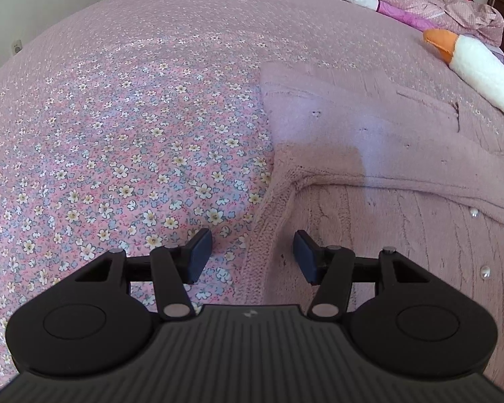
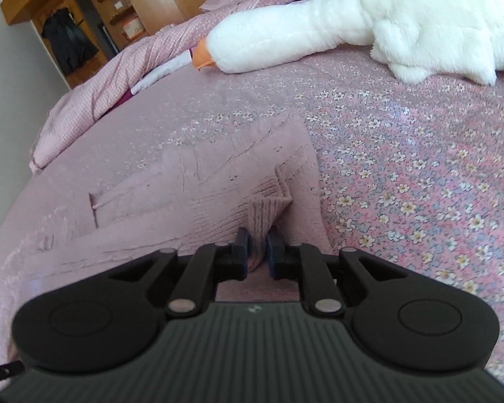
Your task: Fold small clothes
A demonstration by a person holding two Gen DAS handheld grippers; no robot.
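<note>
While pinched, cardigan [image 2: 218, 181] lengthwise ahead.

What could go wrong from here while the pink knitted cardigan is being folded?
The right gripper pinches only a narrow bunch of the pink knitted cardigan, so the loose knit may slip out or stretch. The left gripper is open over the cardigan's edge, holding nothing, so the fold may drag crooked. The white plush goose lies nearby and might get in the way.

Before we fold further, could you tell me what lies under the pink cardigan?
The pink cardigan lies on the floral bedspread; whatever is beneath its knit is hidden.
</note>
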